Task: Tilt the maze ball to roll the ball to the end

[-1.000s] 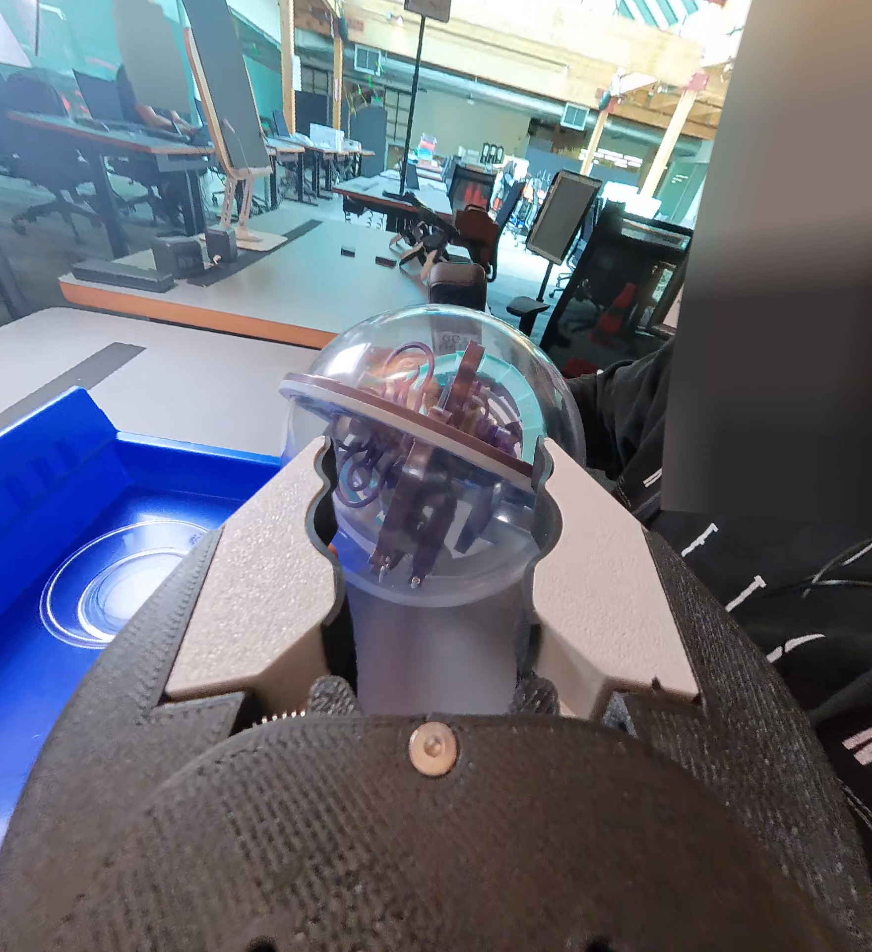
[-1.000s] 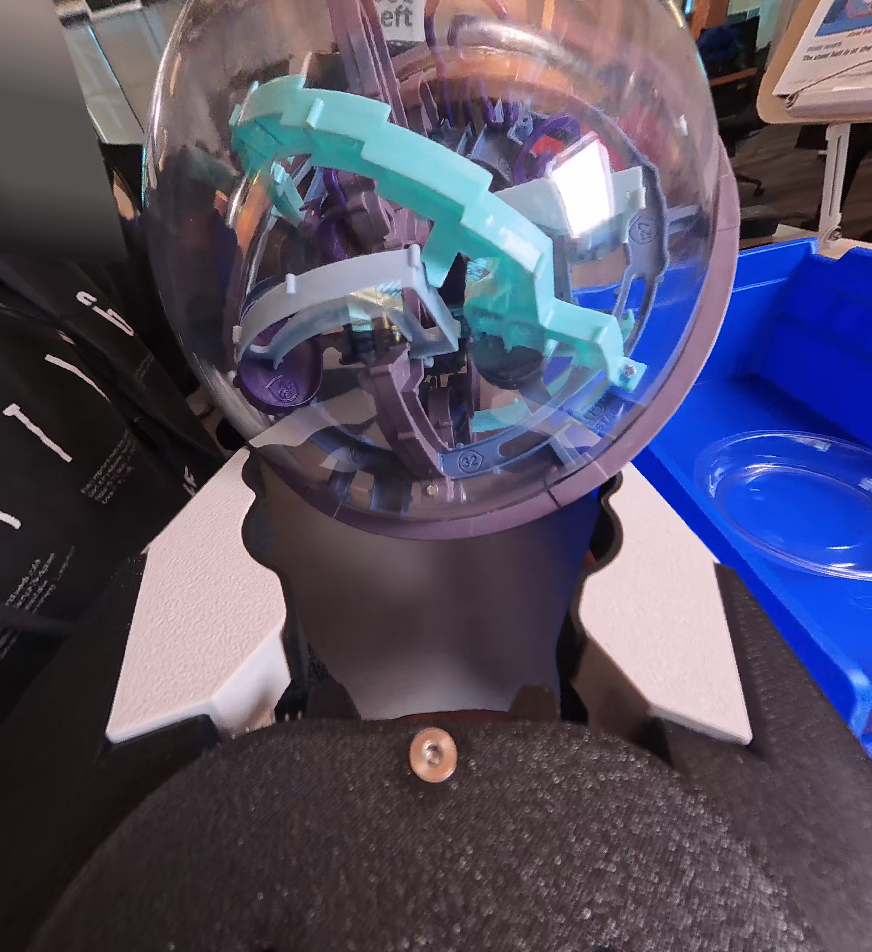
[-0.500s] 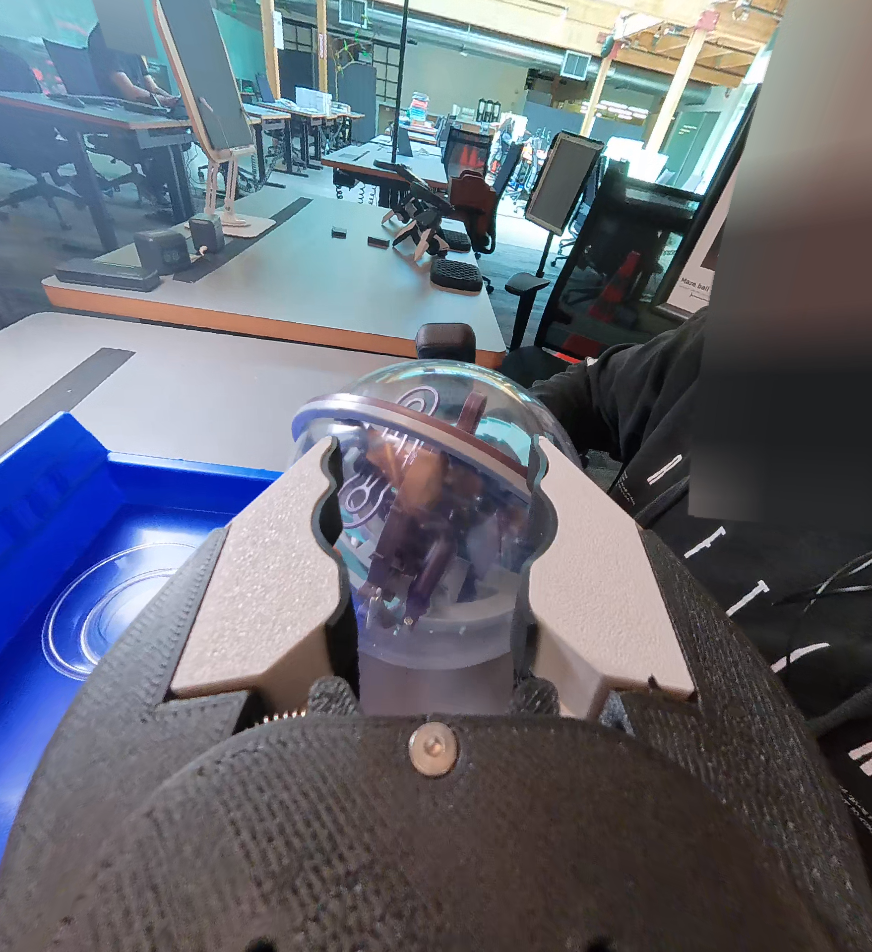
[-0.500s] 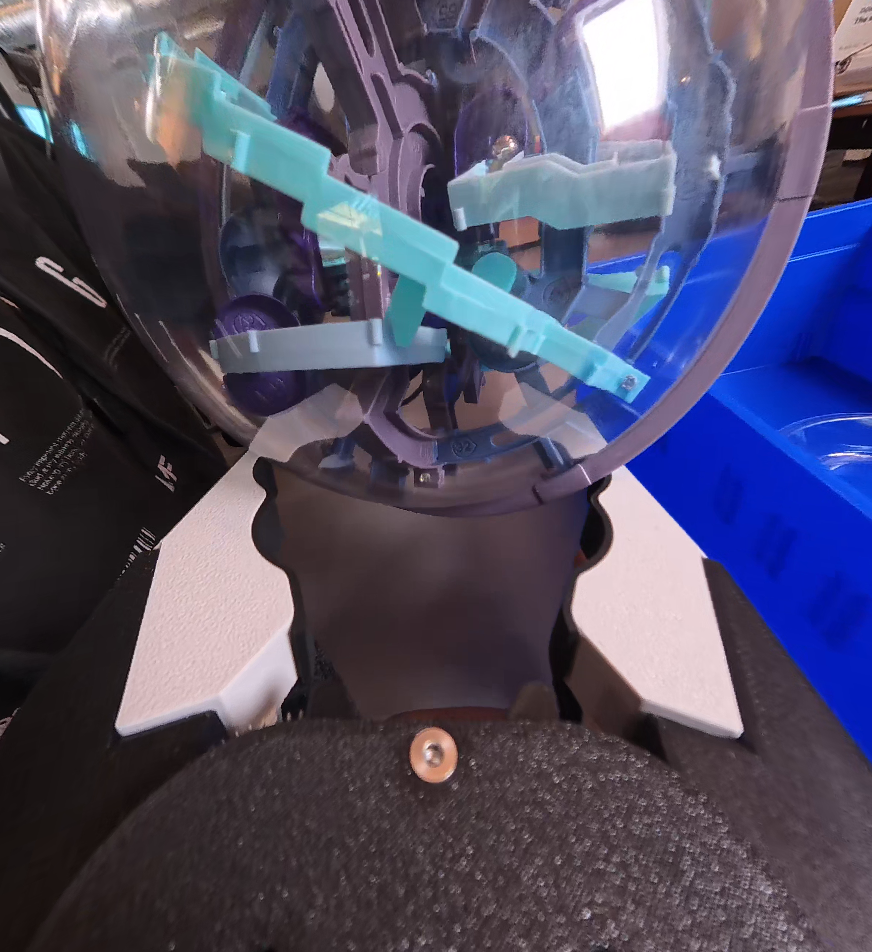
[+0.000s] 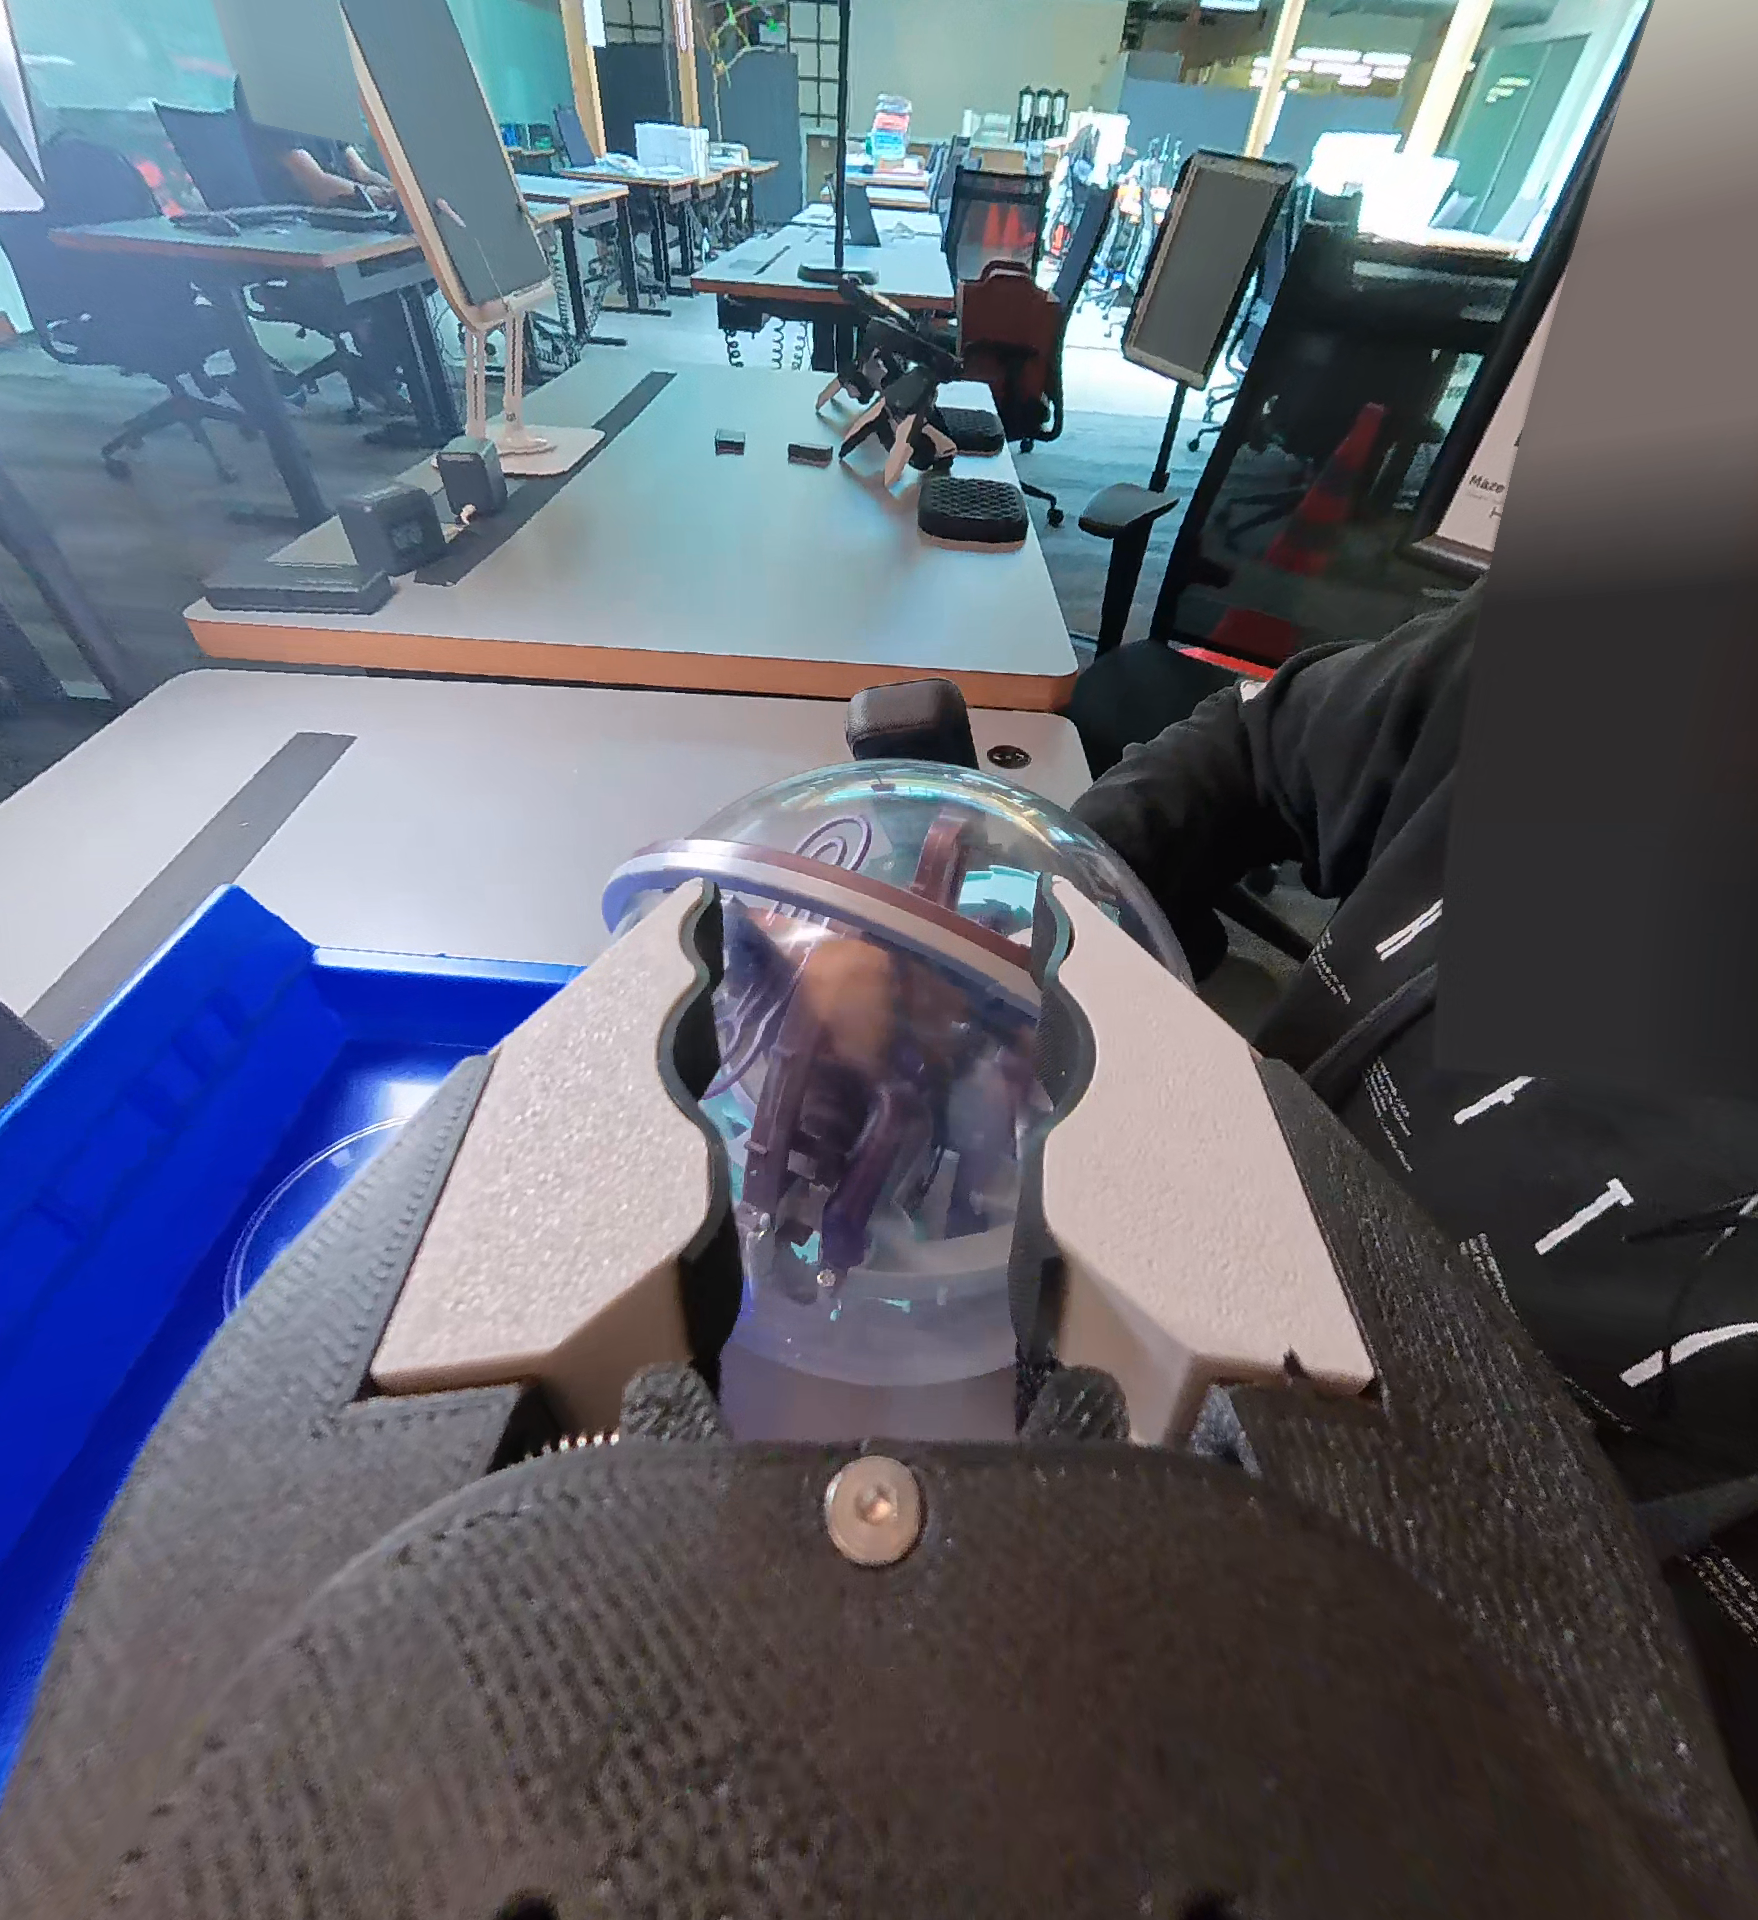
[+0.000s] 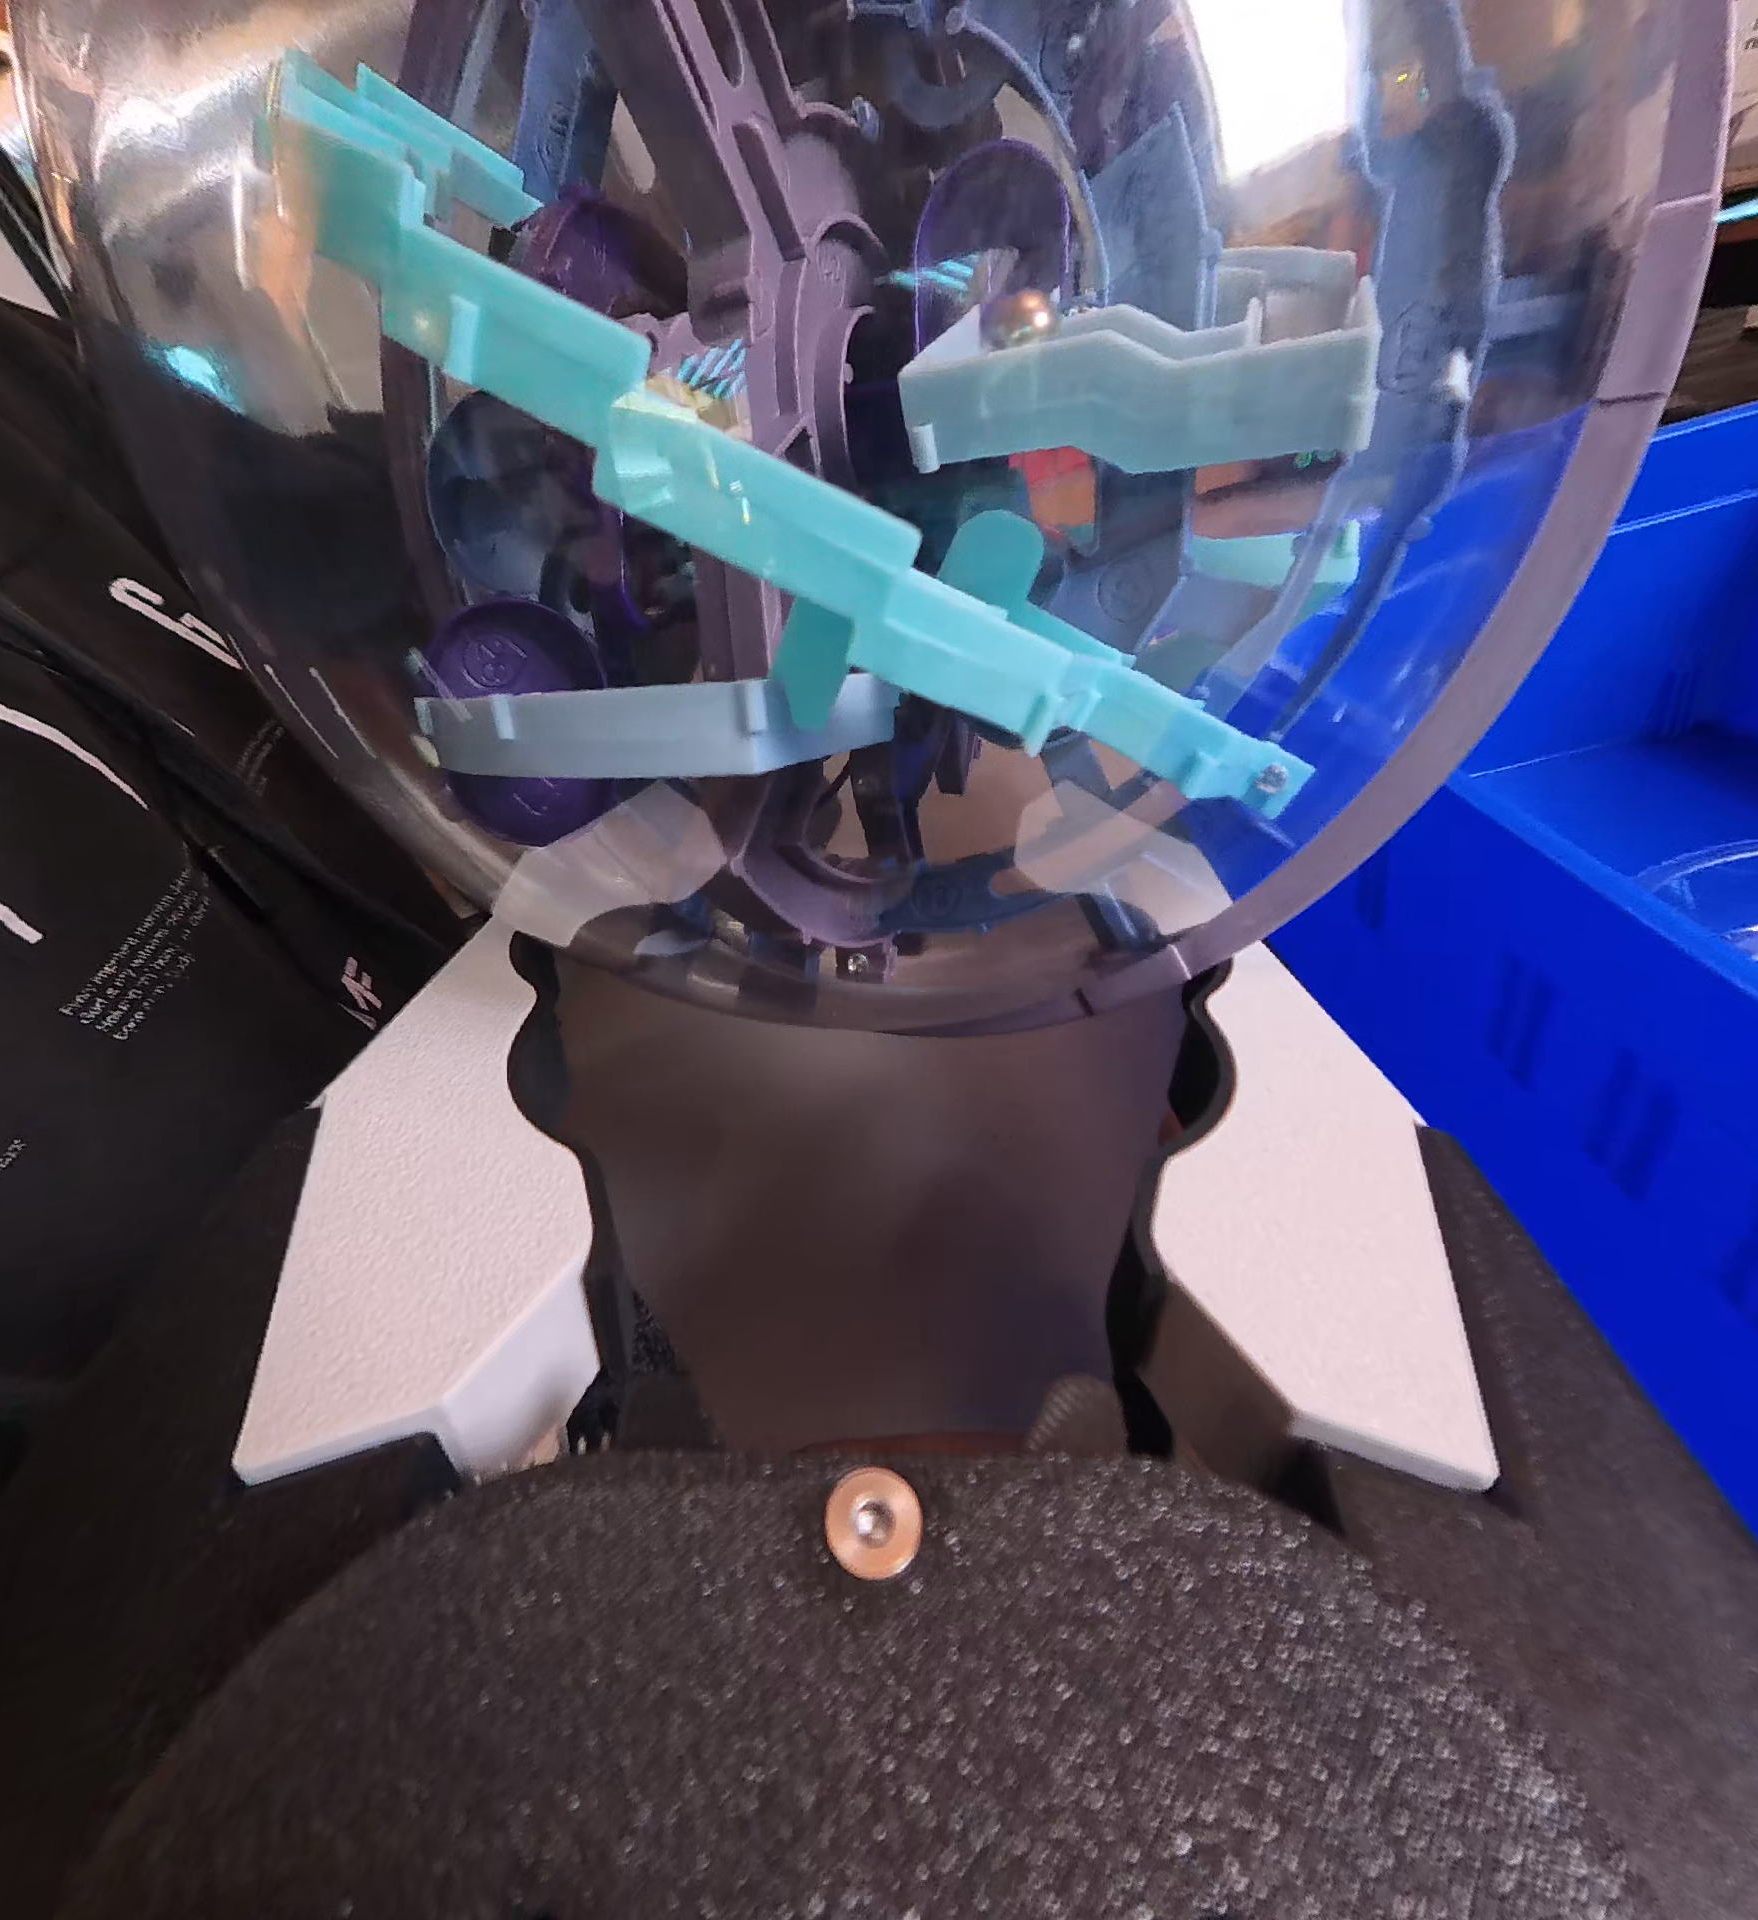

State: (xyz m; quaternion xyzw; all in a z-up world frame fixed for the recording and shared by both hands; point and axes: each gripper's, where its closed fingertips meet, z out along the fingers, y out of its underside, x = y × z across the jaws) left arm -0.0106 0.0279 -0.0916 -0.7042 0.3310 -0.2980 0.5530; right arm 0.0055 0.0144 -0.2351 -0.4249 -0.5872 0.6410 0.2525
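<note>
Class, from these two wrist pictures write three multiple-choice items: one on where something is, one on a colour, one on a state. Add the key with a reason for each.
1. Where is the small steel ball?
A. on a pale grey-green track
B. in the blue bin
C. on the table

2. What colour is the long stepped track crossing the maze ball?
A. red
B. turquoise
C. yellow

3. How is the left gripper?
A. open, away from the sphere
B. shut on the maze ball
C. shut on nothing

Key:
1 A, the ball sits at that track's left end.
2 B, it shows turquoise in the right wrist view.
3 B, both fingers press the clear sphere's sides.
</note>
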